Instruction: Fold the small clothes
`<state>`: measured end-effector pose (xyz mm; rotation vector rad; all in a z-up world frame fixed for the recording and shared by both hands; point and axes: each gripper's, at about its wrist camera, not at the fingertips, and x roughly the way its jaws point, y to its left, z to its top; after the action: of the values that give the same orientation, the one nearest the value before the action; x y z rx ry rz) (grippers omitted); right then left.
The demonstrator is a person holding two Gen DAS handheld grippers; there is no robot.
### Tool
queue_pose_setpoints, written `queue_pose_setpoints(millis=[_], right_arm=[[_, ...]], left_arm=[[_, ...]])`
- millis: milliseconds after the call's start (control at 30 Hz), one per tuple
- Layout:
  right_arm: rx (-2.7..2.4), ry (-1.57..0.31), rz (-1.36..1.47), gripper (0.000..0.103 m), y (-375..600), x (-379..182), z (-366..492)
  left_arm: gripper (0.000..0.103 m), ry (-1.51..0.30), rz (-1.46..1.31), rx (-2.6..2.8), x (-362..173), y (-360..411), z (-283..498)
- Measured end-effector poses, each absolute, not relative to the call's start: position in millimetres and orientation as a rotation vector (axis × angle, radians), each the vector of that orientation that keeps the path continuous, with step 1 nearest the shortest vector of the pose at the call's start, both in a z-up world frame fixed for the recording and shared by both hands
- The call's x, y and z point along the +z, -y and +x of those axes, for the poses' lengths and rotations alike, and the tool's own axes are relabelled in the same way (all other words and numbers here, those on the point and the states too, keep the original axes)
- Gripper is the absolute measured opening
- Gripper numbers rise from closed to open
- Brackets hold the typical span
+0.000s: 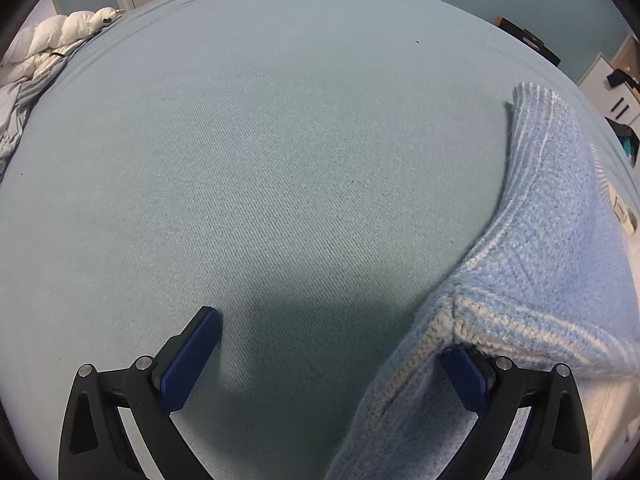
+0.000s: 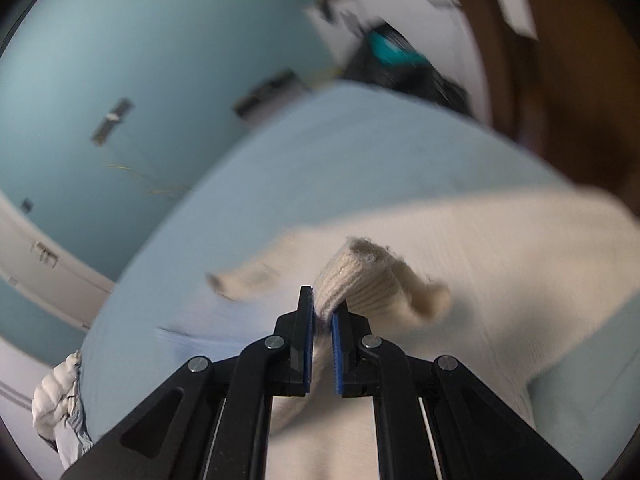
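Observation:
A knitted sweater with pale stripes at its hem lies on the light blue bed sheet at the right of the left wrist view. My left gripper stands open, pointing steeply down at the sheet. A corner of the knit hangs over its right finger, and its left finger is over bare sheet. In the blurred right wrist view my right gripper is shut on a ribbed cream edge of the sweater. The rest of the garment spreads out behind it.
A white puffy duvet is bunched at the bed's far left corner, and shows too as the duvet in the right wrist view. White drawers and a dark bag stand beyond the bed's right edge. A blue wall lies behind.

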<state>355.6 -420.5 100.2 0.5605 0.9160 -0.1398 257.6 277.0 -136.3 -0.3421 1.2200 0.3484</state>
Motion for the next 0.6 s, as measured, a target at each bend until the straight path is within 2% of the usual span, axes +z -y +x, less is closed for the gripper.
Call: queue_pose_setpoints(millis=[167, 200, 233, 300, 367, 433, 500, 600], right_arm=[[-0.161, -1.041, 0.788, 0.005, 468.6, 13.0, 310.4], [-0.156, -1.078, 0.824, 0.009, 471.5, 1.3, 302.0], [-0.16, -1.126, 0.861, 0.019, 474.7, -9.8, 293.0], [-0.161, -1.192, 0.933, 0.023, 478.8, -22.2, 274.0], [-0.108, -1.189, 0.991, 0.024, 483.4, -17.1, 252.0], [-0.143, -1.197, 0.925, 0.032, 486.3, -1.3, 234.0], [-0.179, -1.172, 0.888, 0.033, 491.5, 19.1, 216.1], [-0.167, -1.085, 0.888, 0.041, 490.8, 42.2, 200.5]], left_arm=[[0.103, -1.218, -0.318, 0.346, -135.6, -269.9, 255.6], [0.103, -1.219, -0.314, 0.341, -139.9, -254.4, 246.6], [0.103, -1.227, -0.316, 0.333, -139.2, -251.9, 246.6], [0.103, -1.255, -0.333, 0.312, -135.0, -251.8, 243.9], [0.103, -1.272, -0.343, 0.313, -126.8, -255.9, 236.5], [0.103, -1.271, -0.363, 0.327, -110.5, -261.4, 225.6], [0.103, -1.264, -0.387, 0.342, -92.9, -267.6, 216.7], [0.103, -1.166, -0.439, 0.37, -52.9, -275.7, 199.5]])
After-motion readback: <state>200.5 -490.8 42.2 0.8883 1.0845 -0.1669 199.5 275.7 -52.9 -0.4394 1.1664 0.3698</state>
